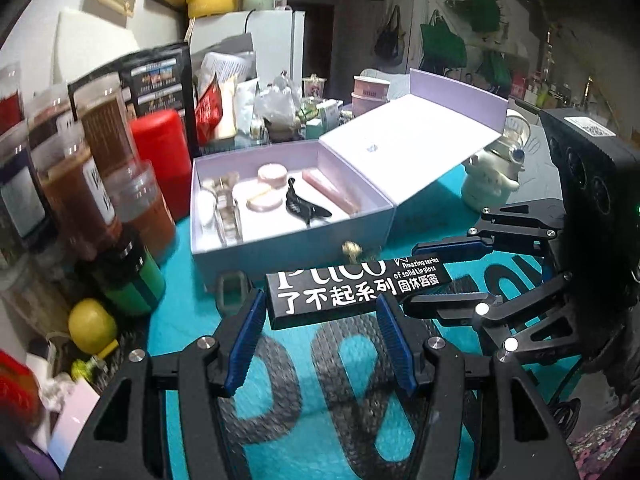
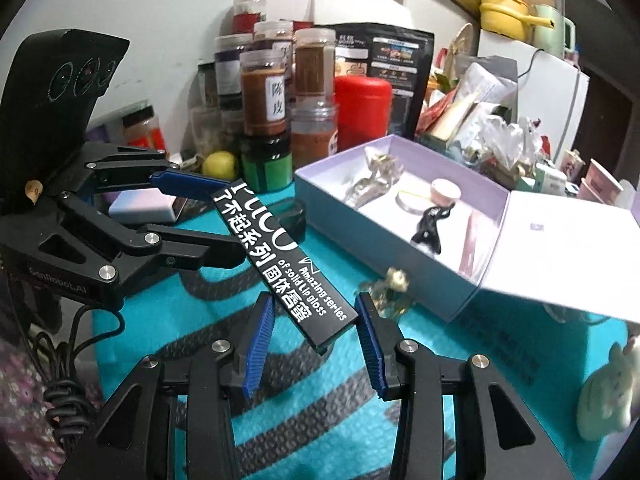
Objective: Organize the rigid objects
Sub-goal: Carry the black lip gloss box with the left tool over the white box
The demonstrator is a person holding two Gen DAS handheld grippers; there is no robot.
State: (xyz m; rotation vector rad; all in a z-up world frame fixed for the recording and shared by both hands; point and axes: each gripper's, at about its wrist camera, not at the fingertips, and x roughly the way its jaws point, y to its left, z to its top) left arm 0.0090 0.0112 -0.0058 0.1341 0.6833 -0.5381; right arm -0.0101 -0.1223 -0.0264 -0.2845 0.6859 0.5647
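Note:
A long black lip-gloss box (image 1: 352, 290) with white lettering hangs above the teal mat, just in front of the open lilac box (image 1: 280, 246). My left gripper (image 1: 320, 340) has both blue pads at the black box's left end, the jaws wide and not clearly pressing it. My right gripper (image 2: 314, 340) has its pads on either side of the other end (image 2: 320, 312), also wide. In the left wrist view the right gripper's fingers (image 1: 452, 248) reach in from the right. The lilac box holds compacts, a pink tube and a black clip (image 1: 302, 204).
Spice jars (image 1: 100, 128), a red canister (image 1: 162, 156), a green jar (image 1: 132, 276) and a lemon (image 1: 92, 326) crowd the left. A small glass trinket (image 2: 390, 284) lies by the lilac box. A pale figurine (image 1: 490, 178) stands right. Clutter fills the back.

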